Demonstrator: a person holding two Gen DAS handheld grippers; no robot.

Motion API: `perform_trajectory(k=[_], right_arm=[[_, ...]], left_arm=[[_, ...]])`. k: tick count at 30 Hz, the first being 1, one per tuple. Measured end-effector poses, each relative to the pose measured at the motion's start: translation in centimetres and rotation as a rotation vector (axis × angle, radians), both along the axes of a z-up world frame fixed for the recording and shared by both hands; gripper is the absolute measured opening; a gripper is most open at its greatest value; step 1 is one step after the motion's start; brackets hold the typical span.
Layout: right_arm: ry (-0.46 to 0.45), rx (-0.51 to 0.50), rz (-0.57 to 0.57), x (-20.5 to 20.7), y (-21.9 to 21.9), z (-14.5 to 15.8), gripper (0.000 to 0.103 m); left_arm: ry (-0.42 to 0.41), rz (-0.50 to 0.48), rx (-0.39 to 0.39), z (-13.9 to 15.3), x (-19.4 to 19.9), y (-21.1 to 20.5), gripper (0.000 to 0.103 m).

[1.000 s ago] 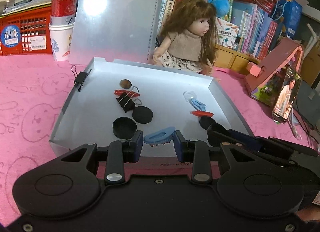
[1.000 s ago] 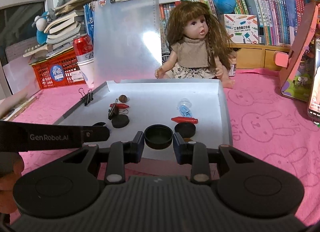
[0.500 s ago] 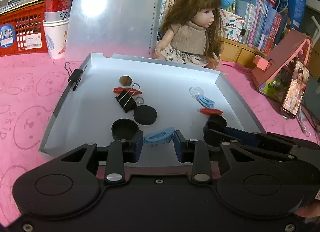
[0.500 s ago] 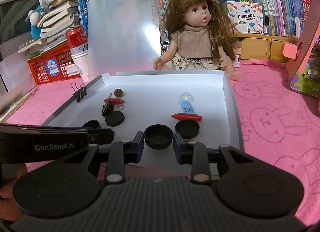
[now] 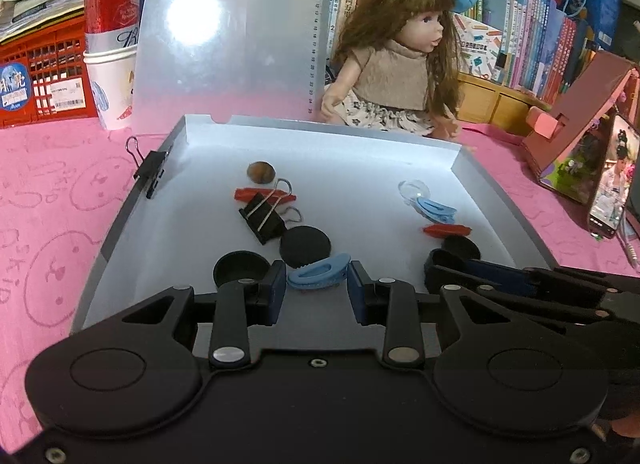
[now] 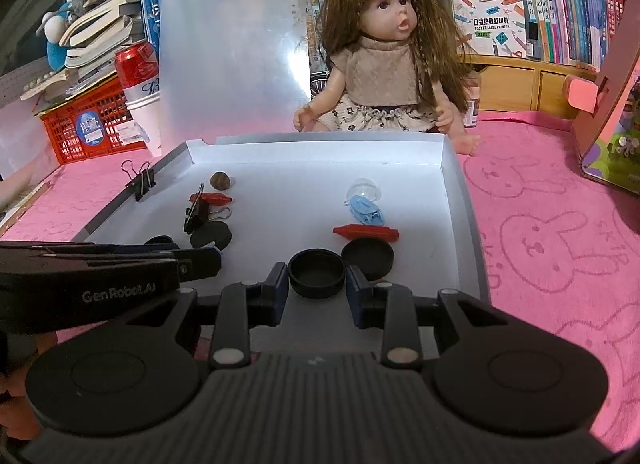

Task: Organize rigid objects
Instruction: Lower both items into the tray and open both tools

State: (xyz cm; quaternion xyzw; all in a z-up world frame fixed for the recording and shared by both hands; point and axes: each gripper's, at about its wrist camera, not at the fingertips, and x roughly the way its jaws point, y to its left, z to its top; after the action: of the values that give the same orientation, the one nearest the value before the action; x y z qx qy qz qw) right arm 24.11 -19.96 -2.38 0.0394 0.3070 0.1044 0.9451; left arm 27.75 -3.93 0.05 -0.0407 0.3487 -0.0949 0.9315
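L gripper (image 5: 317, 278) clamped blue hair clip (image 5: 316, 272), R gripper (image 6: 317, 279) clamped black cap (image 6: 317, 272), both over tray (image 6: 460, 191) near edge. Step: carry. Next: likely lower, release onto tray floor.

Both wrist views close, angled down, sharing white tray (image 5: 132, 199).

Left gripper (image 5: 317, 276): I hold it tilted downward, pads pressed on either end of a blue clip (image 5: 318, 274).
Right gripper (image 6: 317, 279): I hold it tilted downward just beside the left one, pads clamped on a black cap (image 6: 317, 272).
My hand (image 6: 16, 404): partly visible at the lower left edge.
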Motion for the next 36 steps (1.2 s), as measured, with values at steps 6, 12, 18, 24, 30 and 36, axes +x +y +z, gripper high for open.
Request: perform_trajectory(k=[6, 12, 18, 24, 30, 36], right_arm=[[0.005, 0.007, -0.014, 0.8, -0.1, 0.0, 0.037], [0.001, 0.004, -0.015, 0.8, 0.0, -0.1, 0.041], [0.0, 0.012, -0.017, 0.8, -0.1, -0.1, 0.041], [0.0, 0.016, -0.023, 0.8, -0.2, 0.0, 0.053], [-0.011, 0.017, -0.041, 0.4, -0.5, 0.7, 0.064], [-0.041, 0.028, -0.066, -0.3, -1.0, 2.1, 0.077]], left_arm=[[-0.016, 0.005, 0.01, -0.2, 0.4, -0.1, 0.032], [-0.027, 0.002, 0.025, -0.2, 0.2, -0.3, 0.032], [-0.026, 0.0, 0.026, -0.2, 0.1, -0.3, 0.032], [-0.028, -0.001, 0.024, 0.1, -0.2, -0.3, 0.032], [-0.041, 0.009, 0.022, 0.9, -0.7, -0.1, 0.039], [-0.043, 0.043, 0.019, 2.1, -1.3, 0.8, 0.053]])
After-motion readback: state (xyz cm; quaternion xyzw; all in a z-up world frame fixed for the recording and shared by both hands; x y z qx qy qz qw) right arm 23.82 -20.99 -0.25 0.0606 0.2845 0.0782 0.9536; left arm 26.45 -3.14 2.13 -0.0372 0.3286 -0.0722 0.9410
